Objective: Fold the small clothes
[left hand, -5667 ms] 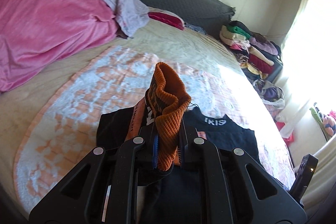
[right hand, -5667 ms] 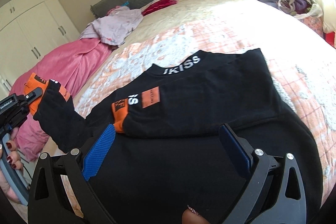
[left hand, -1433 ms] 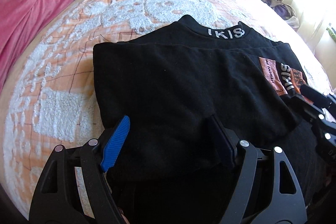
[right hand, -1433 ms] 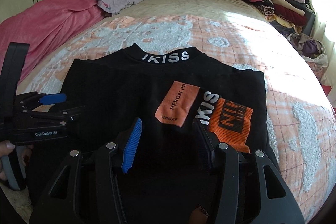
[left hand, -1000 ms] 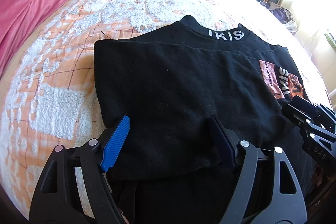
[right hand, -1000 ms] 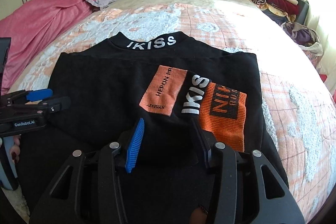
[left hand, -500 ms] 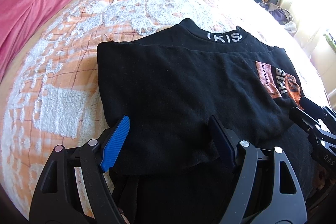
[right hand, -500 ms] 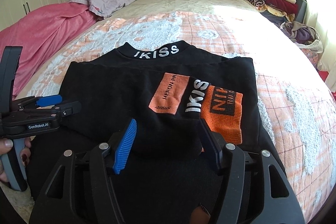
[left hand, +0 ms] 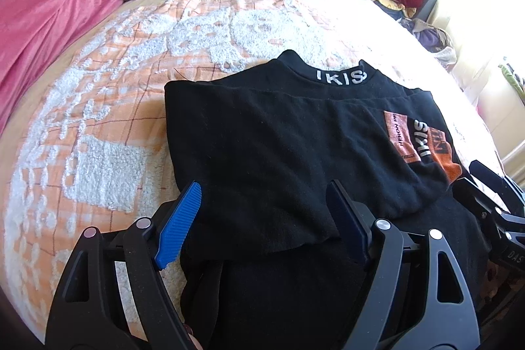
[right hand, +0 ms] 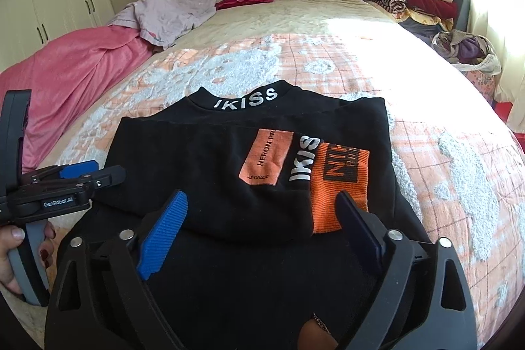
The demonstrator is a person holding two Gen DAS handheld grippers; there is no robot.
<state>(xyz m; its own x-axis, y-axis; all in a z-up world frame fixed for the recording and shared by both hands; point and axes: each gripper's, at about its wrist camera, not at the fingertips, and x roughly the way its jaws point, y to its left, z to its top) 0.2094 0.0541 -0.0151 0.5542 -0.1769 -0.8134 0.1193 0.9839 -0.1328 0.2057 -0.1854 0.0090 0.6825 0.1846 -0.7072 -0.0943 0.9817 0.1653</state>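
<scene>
The black sweater [right hand: 210, 173] lies flat on the bed's orange-and-white blanket [right hand: 443, 159], sleeves folded in (orange cuff [right hand: 338, 186] uppermost). The right gripper [right hand: 262, 228], jaws just opened wide, and the open left gripper [left hand: 262, 218] hover over its lower part, holding nothing.

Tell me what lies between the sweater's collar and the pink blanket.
Only bare orange-and-white bedspread lies between the collar and the pink blanket; nothing rests on that stretch. The right wrist view shows it best.
</scene>
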